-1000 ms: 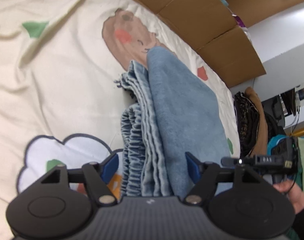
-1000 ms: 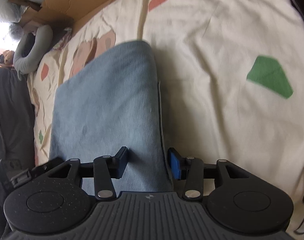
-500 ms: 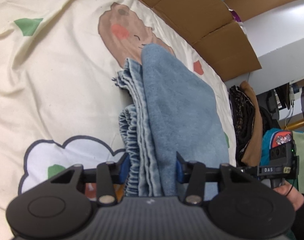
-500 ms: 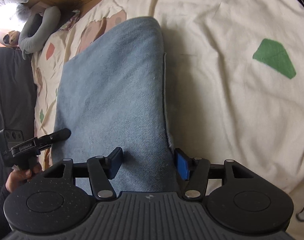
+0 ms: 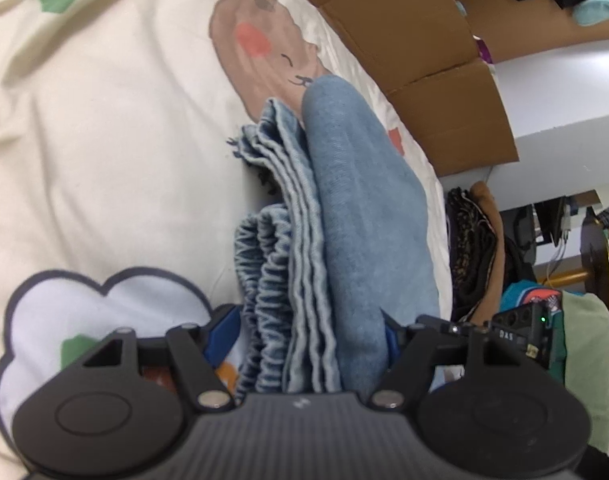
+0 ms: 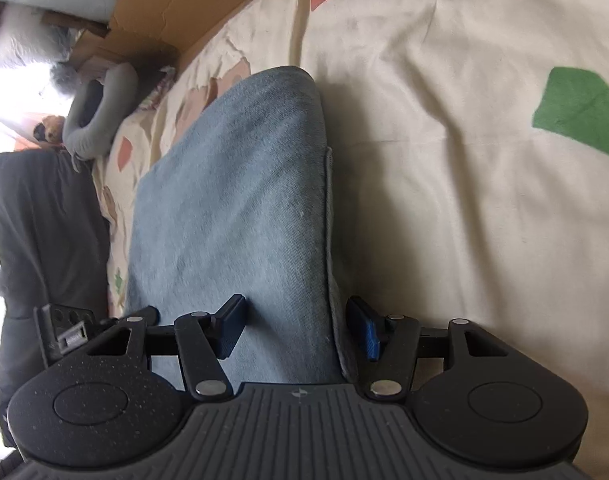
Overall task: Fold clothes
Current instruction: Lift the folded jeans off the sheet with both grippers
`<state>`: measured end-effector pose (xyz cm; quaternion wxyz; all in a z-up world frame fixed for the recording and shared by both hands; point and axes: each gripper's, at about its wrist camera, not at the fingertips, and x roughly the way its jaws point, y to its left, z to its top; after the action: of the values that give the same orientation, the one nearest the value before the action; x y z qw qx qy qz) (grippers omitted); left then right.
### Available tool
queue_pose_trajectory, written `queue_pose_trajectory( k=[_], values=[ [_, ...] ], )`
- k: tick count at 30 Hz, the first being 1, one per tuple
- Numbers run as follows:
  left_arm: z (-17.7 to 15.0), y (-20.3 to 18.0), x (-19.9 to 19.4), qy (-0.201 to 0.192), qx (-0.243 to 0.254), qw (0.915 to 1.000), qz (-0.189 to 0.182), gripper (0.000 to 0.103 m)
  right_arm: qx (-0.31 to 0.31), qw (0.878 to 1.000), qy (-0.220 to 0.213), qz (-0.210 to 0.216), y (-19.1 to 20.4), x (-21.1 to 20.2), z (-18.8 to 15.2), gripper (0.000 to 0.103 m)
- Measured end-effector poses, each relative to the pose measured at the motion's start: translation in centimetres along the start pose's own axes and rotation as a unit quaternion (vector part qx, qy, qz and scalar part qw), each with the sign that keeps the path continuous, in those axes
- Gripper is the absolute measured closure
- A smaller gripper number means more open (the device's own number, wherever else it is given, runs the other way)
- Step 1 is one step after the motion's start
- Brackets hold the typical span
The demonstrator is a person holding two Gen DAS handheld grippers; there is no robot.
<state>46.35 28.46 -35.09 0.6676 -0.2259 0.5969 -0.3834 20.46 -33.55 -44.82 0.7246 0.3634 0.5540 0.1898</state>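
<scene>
While the folded denim garment [image 5: 356, 216] lies stacked in layers on the bed sheet [image 5: 104, 140], folding looks nearly done. It sits between the left gripper [image 5: 308, 332] fingers, which are opening, and the right gripper [image 6: 300, 328] fingers, spread without pressing.

Near end of the folded denim garment [image 5: 368, 216] runs under the left gripper [image 5: 312, 334] body; whether the blue pads [image 5: 224, 330] press it cannot be told as the jaws open. Right gripper [image 6: 296, 328] body likewise covers that garment's near end. Beyond the garment, cardboard boxes [image 5: 436, 60] are cut by the top edge. Dark clothing pile [image 5: 476, 240] right of the garment is too indistinct to identify. Small brown object [image 6: 50, 128] beside the grey neck pillow [image 6: 100, 112] is overexposed, unidentifiable
</scene>
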Motion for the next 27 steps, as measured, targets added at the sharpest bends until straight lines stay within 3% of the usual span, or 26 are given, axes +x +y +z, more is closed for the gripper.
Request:
queue_pose_trajectory(
  k=[6, 10, 14, 21, 27],
  values=[
    [0.1, -0.9, 0.3, -0.003, 0.011, 0.9999, -0.004, 0.049, -0.029, 1.000, -0.002, -0.006, 1.5, -0.1, 0.2, 0.070],
    [0.0, -1.4, 0.2, -0.011, 0.016, 0.9998, -0.003, 0.053, -0.067, 0.997, -0.002, -0.034, 3.5, -0.7, 0.4, 0.076],
    [0.1, -1.0, 0.1, -0.006, 0.012, 0.9999, -0.009, 0.051, -0.094, 0.994, 0.000, -0.055, 4.7, -1.0, 0.4, 0.076],
    [-0.1, -0.6, 1.8, 0.014, -0.002, 0.9996, -0.023, 0.039, -0.090, 0.993, 0.006, -0.072, 4.2, -0.5, 0.2, 0.062],
    [-0.1, -1.0, 2.7, 0.015, 0.001, 0.9994, -0.032, 0.040, -0.083, 0.994, 0.013, -0.064, 3.5, 0.3, 0.4, 0.055]
  ],
)
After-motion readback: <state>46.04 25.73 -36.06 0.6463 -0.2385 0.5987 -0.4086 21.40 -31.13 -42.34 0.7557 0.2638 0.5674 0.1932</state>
